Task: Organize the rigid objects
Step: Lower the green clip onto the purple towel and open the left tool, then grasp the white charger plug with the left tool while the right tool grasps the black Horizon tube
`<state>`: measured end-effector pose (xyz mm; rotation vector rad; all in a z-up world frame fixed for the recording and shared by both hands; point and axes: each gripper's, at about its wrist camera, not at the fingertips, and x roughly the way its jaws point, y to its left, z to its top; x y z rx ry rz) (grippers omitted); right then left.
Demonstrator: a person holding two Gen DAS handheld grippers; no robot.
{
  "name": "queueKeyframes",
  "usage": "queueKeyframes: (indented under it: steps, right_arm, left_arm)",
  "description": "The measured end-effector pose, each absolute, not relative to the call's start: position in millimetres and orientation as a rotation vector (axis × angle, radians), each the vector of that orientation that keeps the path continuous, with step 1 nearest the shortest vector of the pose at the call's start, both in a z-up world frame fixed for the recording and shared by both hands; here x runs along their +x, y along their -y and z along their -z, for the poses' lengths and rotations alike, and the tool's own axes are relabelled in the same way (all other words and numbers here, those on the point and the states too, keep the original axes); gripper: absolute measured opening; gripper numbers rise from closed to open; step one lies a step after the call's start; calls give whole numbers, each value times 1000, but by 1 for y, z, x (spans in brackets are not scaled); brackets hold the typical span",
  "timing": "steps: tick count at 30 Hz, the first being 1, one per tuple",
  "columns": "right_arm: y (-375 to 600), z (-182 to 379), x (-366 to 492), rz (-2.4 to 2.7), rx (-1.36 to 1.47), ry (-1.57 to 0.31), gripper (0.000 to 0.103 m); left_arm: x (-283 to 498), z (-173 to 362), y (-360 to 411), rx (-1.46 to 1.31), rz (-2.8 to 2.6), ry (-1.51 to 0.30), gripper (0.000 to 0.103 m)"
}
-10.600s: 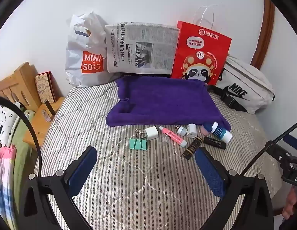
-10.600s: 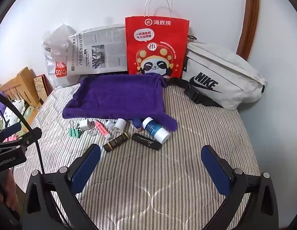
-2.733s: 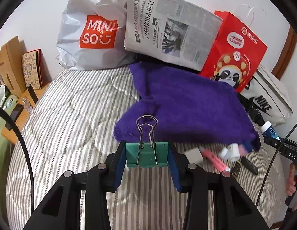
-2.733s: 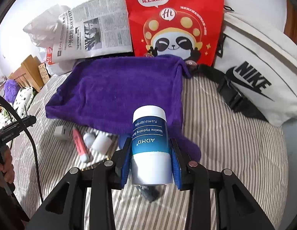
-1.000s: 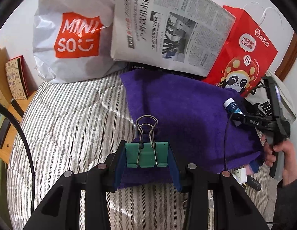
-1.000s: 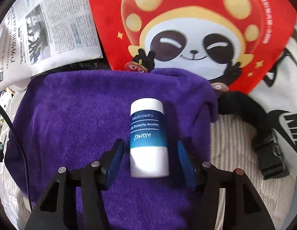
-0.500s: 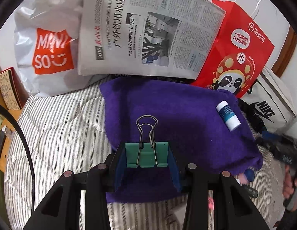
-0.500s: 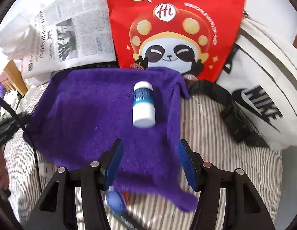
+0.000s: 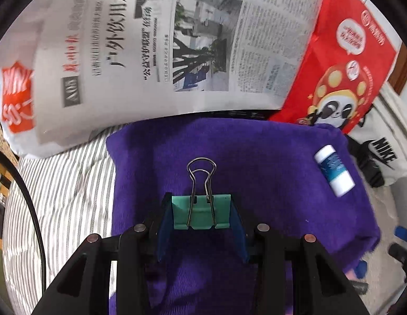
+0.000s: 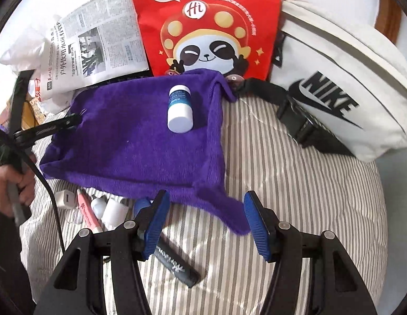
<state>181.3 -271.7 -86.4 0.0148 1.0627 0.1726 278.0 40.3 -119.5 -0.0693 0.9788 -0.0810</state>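
Note:
My left gripper [image 9: 201, 214] is shut on a green binder clip [image 9: 201, 211] and holds it over the left part of the purple towel [image 9: 256, 162]. A white and blue bottle [image 9: 334, 170] lies on the towel's far right corner; it also shows in the right wrist view [image 10: 179, 109]. My right gripper [image 10: 206, 223] is open and empty, above the towel's [image 10: 140, 147] near edge. A black tube [image 10: 176, 263], a pink tube [image 10: 86, 211], a white charger [image 10: 64, 199] and small white bottles [image 10: 114, 211] lie on the striped bed by the towel's near edge.
A newspaper [image 9: 177, 44], a red panda bag [image 10: 206, 23], a white Miniso bag [image 9: 14, 99] and a white Nike pouch [image 10: 334, 84] stand along the wall behind the towel. The left gripper and hand [image 10: 11, 181] show at the left of the right wrist view.
My left gripper has moved forward over the towel with the clip. My right gripper, having let go of the bottle on the towel, has drawn back toward the near edge.

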Motion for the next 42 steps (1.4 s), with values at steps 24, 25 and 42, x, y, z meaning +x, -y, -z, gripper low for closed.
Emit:
queueKeyframes:
  steps: [24,25,42]
  right_arm:
    - [274,94,147,-202,24,-1105,59]
    - [275,93,144,-203,29,-1102,59]
    - [280,79,88,-234,52,-1056,59]
  left_arm:
    - [295,143,-8,69,45,-1082,61]
    - [292,142,-6,75,41,-1083,61]
    - [155,94,-5,-31,72,-1038,61]
